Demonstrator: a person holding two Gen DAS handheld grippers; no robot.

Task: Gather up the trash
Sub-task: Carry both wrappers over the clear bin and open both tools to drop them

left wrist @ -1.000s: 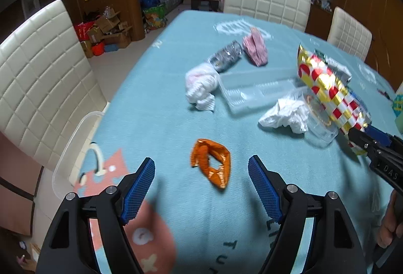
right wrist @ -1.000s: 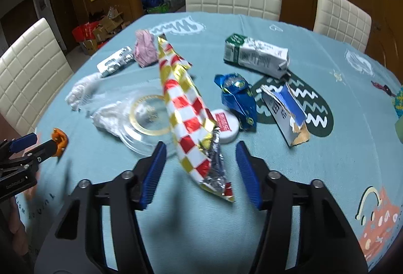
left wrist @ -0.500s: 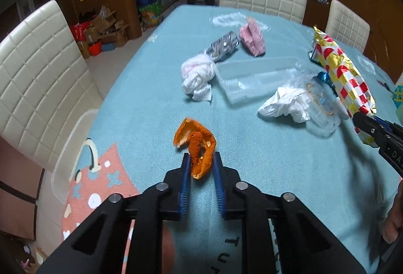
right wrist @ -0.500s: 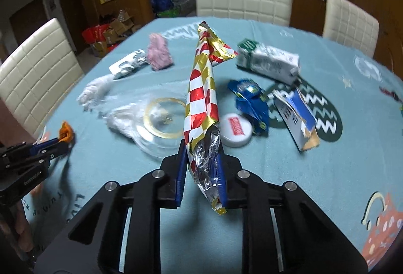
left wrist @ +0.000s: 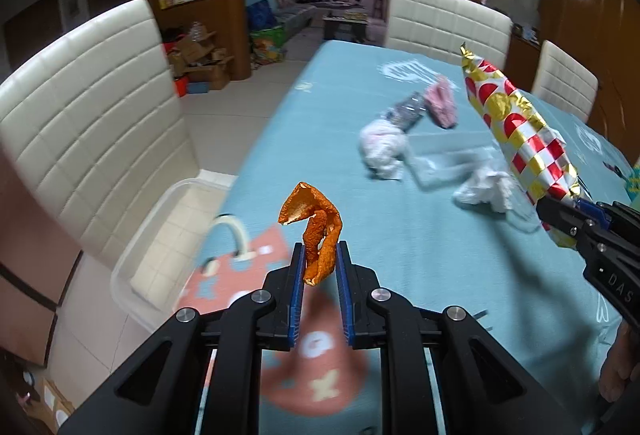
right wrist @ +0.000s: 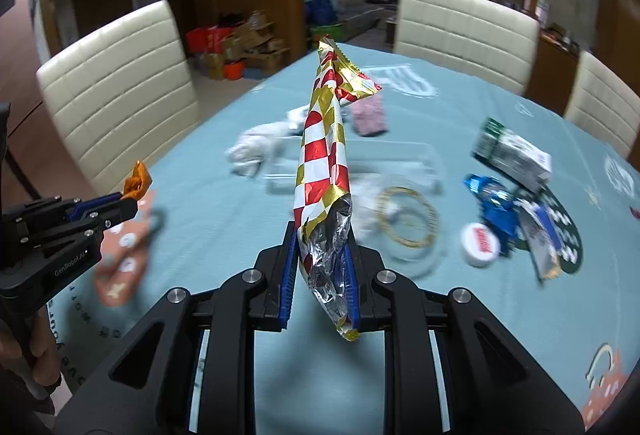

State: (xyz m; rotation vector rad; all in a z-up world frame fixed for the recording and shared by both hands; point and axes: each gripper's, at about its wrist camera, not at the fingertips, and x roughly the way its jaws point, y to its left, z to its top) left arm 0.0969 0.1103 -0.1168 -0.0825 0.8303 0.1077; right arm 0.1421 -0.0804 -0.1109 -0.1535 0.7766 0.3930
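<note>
My left gripper is shut on an orange peel and holds it above the table's near left corner. My right gripper is shut on a long red, white and gold foil wrapper, lifted off the table and standing up. The wrapper also shows in the left wrist view, and the peel in the right wrist view. A clear plastic bin stands on the floor by the table's left edge.
On the teal tablecloth lie white tissue wads, a clear tray, a pink wrapper, a milk carton, a blue wrapper, a white cap and a clear lid. Cream chairs surround the table.
Both grippers closed on their items, the left on the peel and the right on the foil wrapper, then lifted them off the table. Both views have swung left.
</note>
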